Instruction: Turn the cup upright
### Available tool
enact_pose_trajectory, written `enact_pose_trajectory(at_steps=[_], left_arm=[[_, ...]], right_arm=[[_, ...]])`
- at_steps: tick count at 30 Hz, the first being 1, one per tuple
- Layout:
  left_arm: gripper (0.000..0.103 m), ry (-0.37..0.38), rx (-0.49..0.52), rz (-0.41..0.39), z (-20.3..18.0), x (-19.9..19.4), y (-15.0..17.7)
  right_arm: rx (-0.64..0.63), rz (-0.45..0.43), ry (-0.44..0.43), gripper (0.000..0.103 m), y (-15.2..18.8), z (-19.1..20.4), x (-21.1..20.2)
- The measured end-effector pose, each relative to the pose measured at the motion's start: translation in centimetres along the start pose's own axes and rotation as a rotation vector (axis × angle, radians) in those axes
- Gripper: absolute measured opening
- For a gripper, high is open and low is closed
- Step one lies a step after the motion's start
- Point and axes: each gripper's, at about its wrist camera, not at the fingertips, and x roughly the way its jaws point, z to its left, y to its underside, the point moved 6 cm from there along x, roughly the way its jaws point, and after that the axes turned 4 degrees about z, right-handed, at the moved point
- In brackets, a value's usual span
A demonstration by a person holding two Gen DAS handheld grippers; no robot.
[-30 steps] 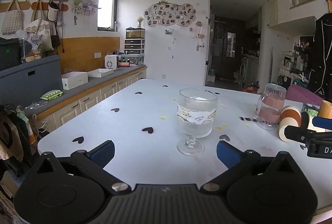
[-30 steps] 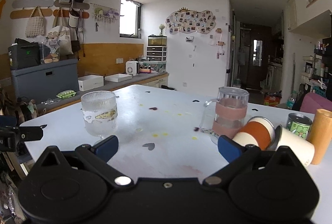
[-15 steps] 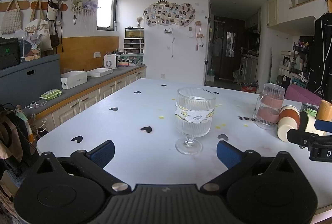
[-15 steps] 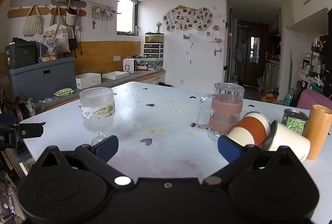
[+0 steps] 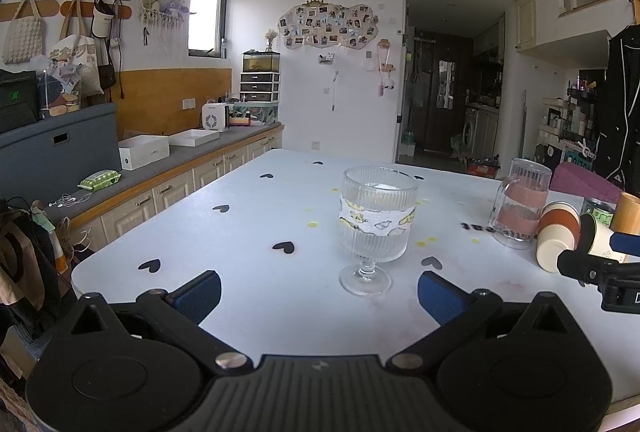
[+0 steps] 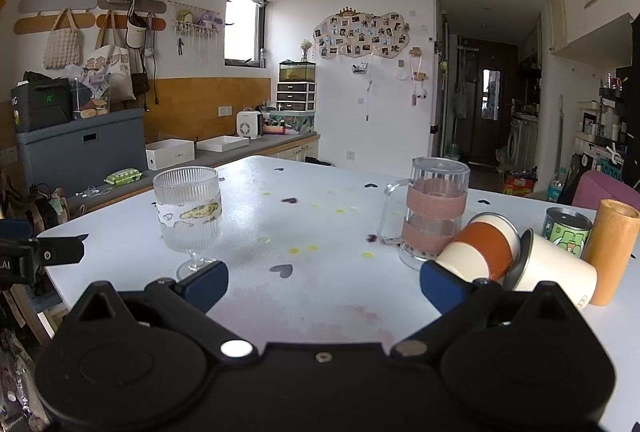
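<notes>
Left gripper has its blue pads spread wide, holding nothing, lined up on the ribbed stemmed glass, which stands upright just ahead on the white table. Right gripper is spread and empty too, its right pad just before the orange-banded paper cup, lying on its side against a white paper cup, also tipped over. That's the likely cup to flip: a wide opening suits its girth. Glass mug, green can and wooden cylinder crowd close, so there's a risk of knocking them.
</notes>
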Motion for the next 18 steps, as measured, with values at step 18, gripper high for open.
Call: enact_pose_trajectory(at_steps=[18], left_arm=[[0.103, -0.001, -0.001, 0.002, 0.00, 0.00, 0.04]], right_arm=[[0.000, 0.003, -0.006, 0.103, 0.27, 0.02, -0.07]])
